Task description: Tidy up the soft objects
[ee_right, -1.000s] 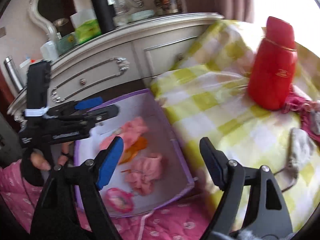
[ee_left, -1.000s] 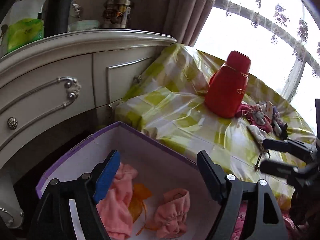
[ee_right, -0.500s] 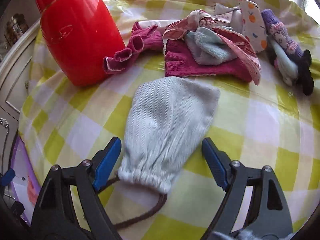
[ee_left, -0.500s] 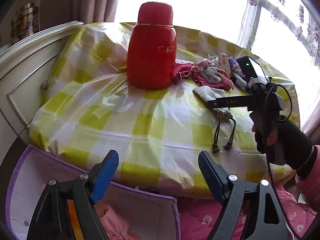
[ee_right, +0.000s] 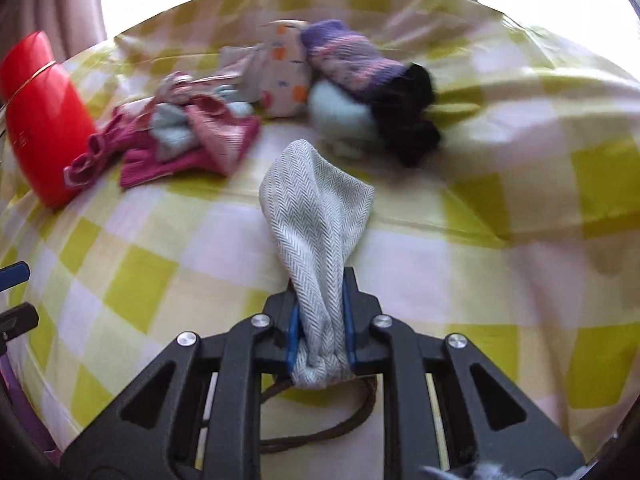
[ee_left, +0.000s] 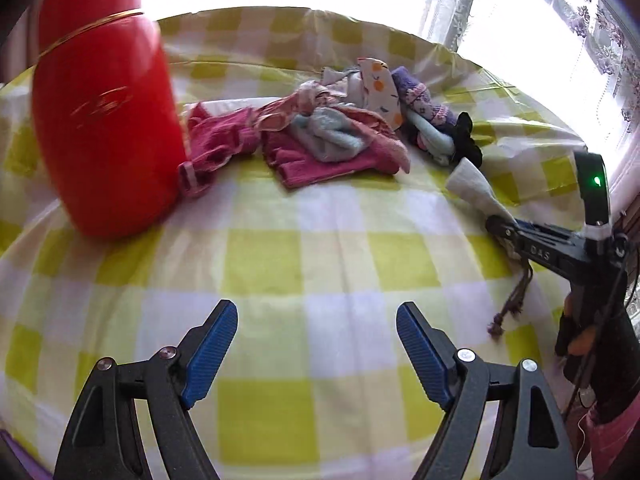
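The right gripper has just closed on the grey pouch, pinching its gathered end, likely to lift it. The pouch lies in front of the sock pile. The left gripper hovers open and empty, right of the red flask.

The desk wears a glossy cloth checked in yellow-green, white and pale pink, and on it stands a bright red flask ringed by a thin gold band. The pouch is pale grey with a fine herringbone weave and a dark brown cord, set between black fingers with blue ribbed pads. In the heap of clothes a magenta knit lies under a light blue fleecy piece, beside a white cloth with orange spots, a purple sock patterned in pink and a black woolly piece.
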### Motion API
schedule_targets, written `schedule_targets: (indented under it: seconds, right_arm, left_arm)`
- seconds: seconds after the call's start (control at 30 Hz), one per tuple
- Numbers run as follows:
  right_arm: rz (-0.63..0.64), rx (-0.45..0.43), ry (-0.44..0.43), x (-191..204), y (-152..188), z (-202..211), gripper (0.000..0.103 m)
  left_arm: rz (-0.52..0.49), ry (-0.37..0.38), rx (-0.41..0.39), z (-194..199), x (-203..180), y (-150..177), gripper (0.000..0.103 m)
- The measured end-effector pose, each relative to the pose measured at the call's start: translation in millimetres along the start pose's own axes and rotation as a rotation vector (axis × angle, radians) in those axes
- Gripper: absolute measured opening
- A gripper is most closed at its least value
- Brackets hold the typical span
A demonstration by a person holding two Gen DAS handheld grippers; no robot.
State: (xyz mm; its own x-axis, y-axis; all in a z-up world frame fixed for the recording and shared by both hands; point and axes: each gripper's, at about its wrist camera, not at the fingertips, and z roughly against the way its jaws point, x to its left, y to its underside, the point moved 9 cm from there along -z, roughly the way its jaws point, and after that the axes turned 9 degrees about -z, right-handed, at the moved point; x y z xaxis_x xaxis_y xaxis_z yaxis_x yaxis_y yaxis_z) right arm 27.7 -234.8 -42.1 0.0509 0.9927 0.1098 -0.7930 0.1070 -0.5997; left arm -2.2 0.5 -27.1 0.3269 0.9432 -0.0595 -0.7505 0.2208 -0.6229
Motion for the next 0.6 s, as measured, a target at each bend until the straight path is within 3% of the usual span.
schedule_targets:
  seconds: [0.1,0.2,0.37,0.5,0.6]
  right_arm:
    - [-0.072,-0.008,0.034,-45,-2,3,0.021]
    - [-0.081,-0.022,0.040,-55,-2,7,0.021]
    - [-0.060,-0.032,0.046,-49,0,8,0.021]
    - [-0.090,-0.033,0.010,-51,8,10,0.022]
    - [-0.082,-0.034,0.021,-50,8,11,0.022]
  left_arm:
    - [-0.045,0.039,-0.020,-31,-34,-48,0.083]
    - [-0.074,0.122,-0.032,-64,-71,-104,0.083]
    - [0.116,0.256,-0.008,-124,-102,-190,0.083]
    - [0.278,0.211,-0.016,-166,-99,-232,0.083]
    - [0.269,0.106,-0.062,-179,-96,-255,0.082]
